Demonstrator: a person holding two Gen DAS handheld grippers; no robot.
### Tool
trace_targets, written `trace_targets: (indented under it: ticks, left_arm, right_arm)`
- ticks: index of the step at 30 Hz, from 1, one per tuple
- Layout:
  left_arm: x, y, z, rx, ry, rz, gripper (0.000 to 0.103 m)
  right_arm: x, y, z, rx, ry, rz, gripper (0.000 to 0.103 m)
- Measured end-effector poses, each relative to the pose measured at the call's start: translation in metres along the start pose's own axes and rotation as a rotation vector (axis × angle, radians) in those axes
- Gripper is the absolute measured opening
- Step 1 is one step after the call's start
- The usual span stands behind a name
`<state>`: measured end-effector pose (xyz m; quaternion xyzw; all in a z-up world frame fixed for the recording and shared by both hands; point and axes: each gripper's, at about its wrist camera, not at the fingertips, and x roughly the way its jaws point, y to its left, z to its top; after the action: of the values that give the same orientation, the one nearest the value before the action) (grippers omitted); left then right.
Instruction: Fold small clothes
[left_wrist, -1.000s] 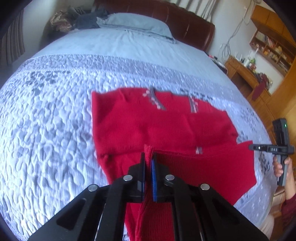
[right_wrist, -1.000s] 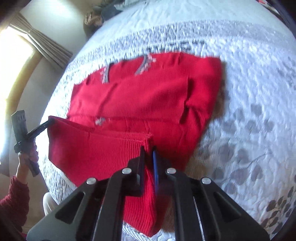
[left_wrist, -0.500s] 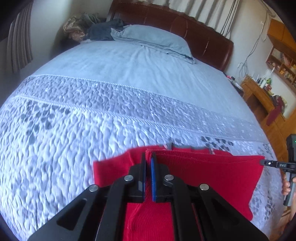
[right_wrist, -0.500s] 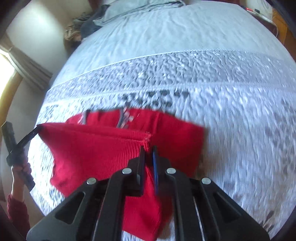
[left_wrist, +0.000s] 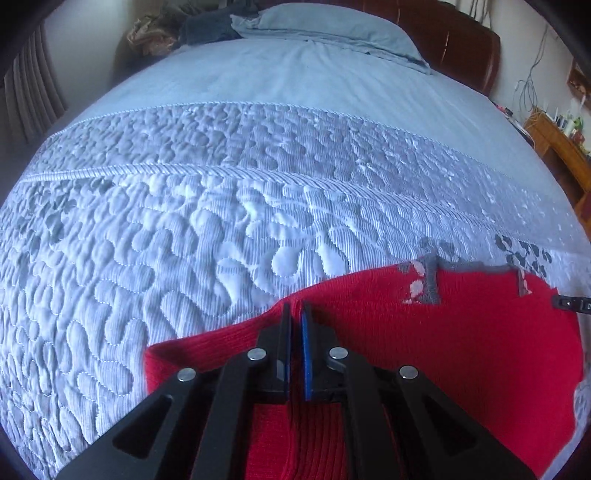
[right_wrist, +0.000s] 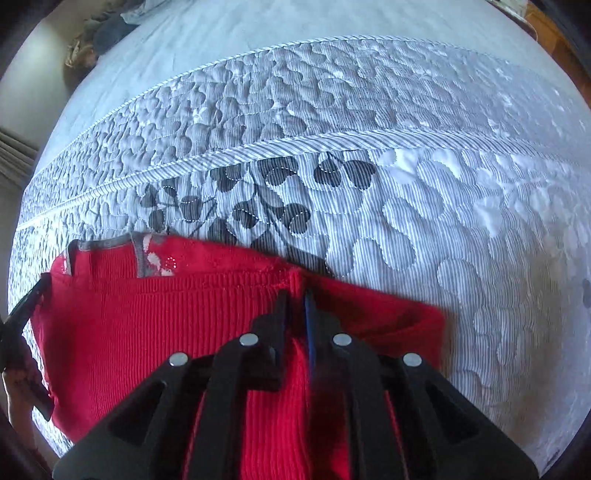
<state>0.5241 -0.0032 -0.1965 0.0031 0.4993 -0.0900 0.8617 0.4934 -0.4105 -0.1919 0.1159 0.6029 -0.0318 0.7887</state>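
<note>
We are holding the red sweater (left_wrist: 461, 343) with both tongs over the quilted bedspread (left_wrist: 184, 221). The left tongs (left_wrist: 295, 314) are clenching the ribbed red hem at the sweater's left edge, fabric pinched between the two fingers. The right tongs (right_wrist: 295, 299) are clenching the same hem near the sweater's right side. The folded-over layer is lying across the sweater, its hem reaching close to the grey neckline trim (right_wrist: 110, 243) at the sweater's far edge. Beyond the sweater we are seeing the dark leaf print (right_wrist: 258, 195) on the bedspread. Far past the sweater, a blue pillow (left_wrist: 332, 26) is lying against the brown headboard (left_wrist: 461, 48).
</note>
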Motion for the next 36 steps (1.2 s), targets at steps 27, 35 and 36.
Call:
trace_targets:
  ticks: [27,35,36]
  left_arm:
    - [-0.115,0.006,-0.171,-0.056,0.229,-0.114,0.070]
    - [-0.111,-0.001,-0.169,-0.033,0.231,-0.082,0.071]
    - [-0.111,-0.002,-0.167,-0.035,0.235,-0.082,0.071]
  right_arm:
    - [-0.095,-0.003,-0.201,-0.177,0.165,0.248,0.003]
    - [-0.087,-0.030,-0.221,-0.176,0.225,0.217,0.004]
    - [-0.085,-0.031,-0.220,-0.155,0.225,0.237,0.009]
